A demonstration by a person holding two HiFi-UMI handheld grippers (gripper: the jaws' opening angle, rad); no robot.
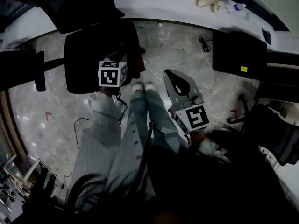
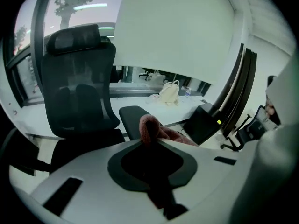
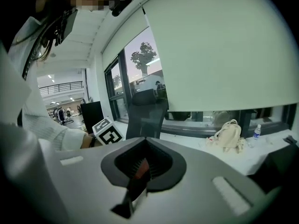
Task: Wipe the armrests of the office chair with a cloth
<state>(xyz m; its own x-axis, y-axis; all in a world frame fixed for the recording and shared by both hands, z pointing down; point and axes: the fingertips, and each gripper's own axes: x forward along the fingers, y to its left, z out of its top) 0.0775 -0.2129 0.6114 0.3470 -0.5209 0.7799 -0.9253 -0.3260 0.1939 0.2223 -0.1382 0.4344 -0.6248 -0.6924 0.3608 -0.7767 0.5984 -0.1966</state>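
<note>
Left gripper (image 2: pixel 148 141): clamped on the pink cloth (image 2: pixel 172 135), which is bunched at the jaw tips.
Right gripper (image 3: pixel 139 171): jaws together, nothing held.
Armrest (image 2: pixel 133 118): just beyond the cloth, slightly left, long axis running away; left gripper nearer.
Room: open floor (image 1: pixel 187 45) right of the office chair (image 2: pixel 79 92); table (image 1: pixel 149 3) beyond.

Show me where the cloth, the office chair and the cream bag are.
cloth (image 2: pixel 150 127), left gripper view, its bunched top.
office chair (image 2: pixel 79 94), left gripper view, mesh backrest.
cream bag (image 3: pixel 227 135), right gripper view, its body.
</note>
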